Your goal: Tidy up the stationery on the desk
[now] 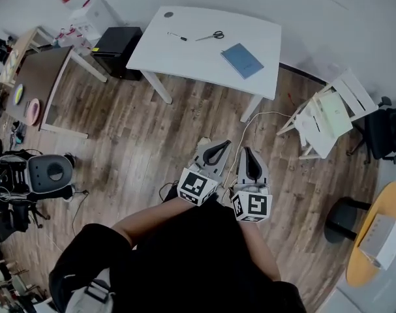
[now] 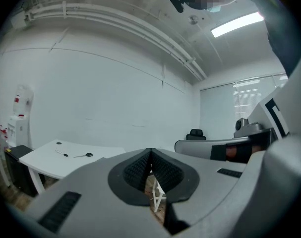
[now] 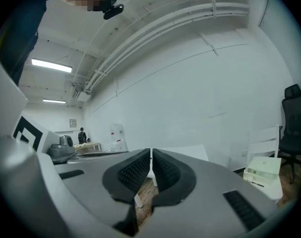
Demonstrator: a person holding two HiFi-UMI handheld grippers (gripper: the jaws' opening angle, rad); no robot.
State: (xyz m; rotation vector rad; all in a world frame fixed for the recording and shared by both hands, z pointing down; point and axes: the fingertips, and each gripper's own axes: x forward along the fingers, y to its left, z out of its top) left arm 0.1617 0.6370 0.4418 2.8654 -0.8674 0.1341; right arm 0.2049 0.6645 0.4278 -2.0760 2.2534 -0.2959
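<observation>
Head view first: the person stands on the wood floor (image 1: 139, 135) well back from the white desk (image 1: 184, 60), so nothing has been tidied yet. The left gripper (image 1: 224, 143) and right gripper (image 1: 246, 150) sit side by side close to the body, both aimed roughly level at the desk. Each one has its jaws pressed together with nothing between the pads. That looks to me like a neutral carry pose for walking up, not a reach.

The stationery is all lying loose on the desk top:
- The scissors (image 1: 211, 36) are near the middle of the desk's far side.
- The pen (image 1: 177, 36) is just left of the scissors.
- The blue notebook (image 1: 242, 60) lies flat near the desk's right end, well apart from both.

They're spread out with no container for them in sight, which I guess is the whole point of the job.

Stuff I can't make out:
- There's a small dark round thing (image 1: 168, 14) at the desk's far left corner, too tiny to name.
- The pen could just as well be a marker.
- The left gripper view catches the desk's left part with the pen and scissors, but the notebook is blocked by the gripper's own body.
- The right gripper view shows hardly any of the desk, just a white sliver and a leg behind the jaws.
</observation>
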